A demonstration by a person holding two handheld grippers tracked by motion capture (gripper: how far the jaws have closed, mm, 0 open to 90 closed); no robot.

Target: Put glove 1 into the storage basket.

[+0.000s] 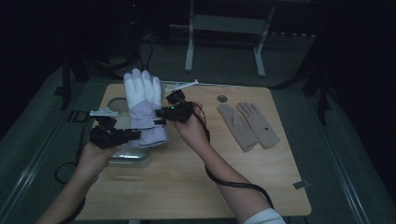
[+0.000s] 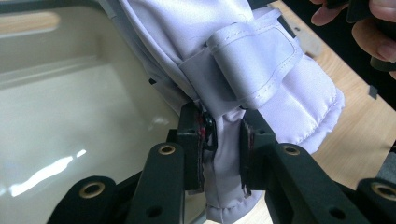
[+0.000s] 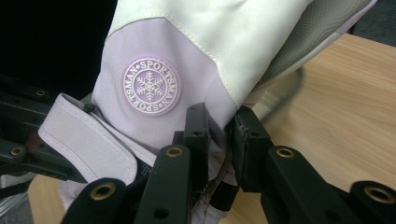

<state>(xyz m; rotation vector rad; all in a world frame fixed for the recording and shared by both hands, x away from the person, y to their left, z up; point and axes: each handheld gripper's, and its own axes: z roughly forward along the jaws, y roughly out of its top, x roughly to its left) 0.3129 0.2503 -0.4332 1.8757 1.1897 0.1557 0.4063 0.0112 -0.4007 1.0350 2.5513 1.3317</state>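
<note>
Right gripper (image 3: 219,140) clamps glove (image 3: 187,46) badge "SPORTSMAN"

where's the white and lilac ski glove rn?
High view, left of centre: white and lilac ski glove held upright between left gripper and right gripper, above the clear tray.

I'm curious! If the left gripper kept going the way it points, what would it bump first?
The left gripper is already shut on the lilac ski glove, so the glove comes first; past it, probably the right hand, though depth is unclear.
</note>
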